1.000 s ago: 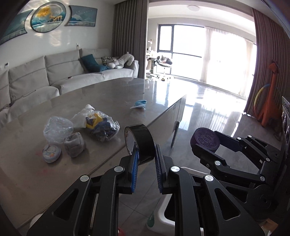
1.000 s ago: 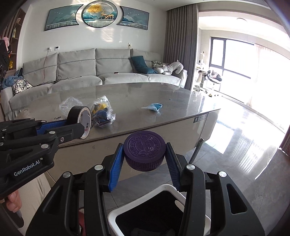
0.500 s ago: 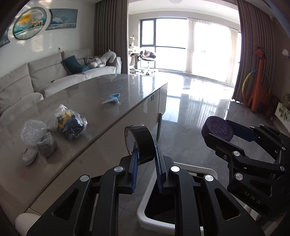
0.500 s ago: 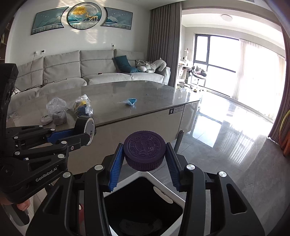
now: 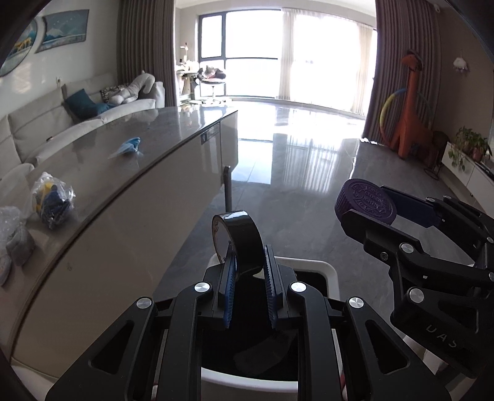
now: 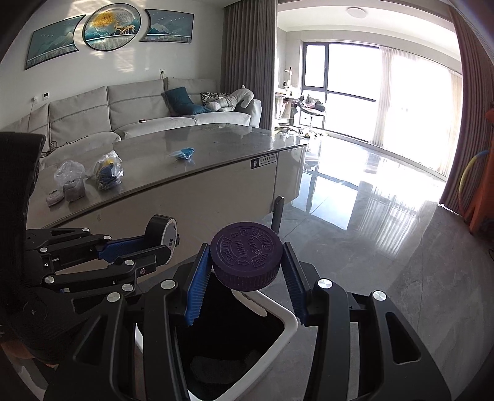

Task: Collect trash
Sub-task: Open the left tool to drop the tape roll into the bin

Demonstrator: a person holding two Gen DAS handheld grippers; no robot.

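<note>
Both grippers are hanging over the white-rimmed bin [image 6: 287, 320], whose opening fills the lower centre of each view. The left gripper [image 5: 248, 265] is clamping an upright tape roll [image 5: 237, 240]; the right gripper [image 6: 245, 277] is pinching a purple cap [image 6: 247, 259], flat face toward the camera. Each item is lying directly above the bin mouth, so release probably comes next. Other trash is sitting on the table [image 6: 216, 148], upper left.

A grey sofa [image 6: 129, 108] with a teal cushion [image 6: 179, 98] stands below 3 wall pictures [image 6: 111, 27].
</note>
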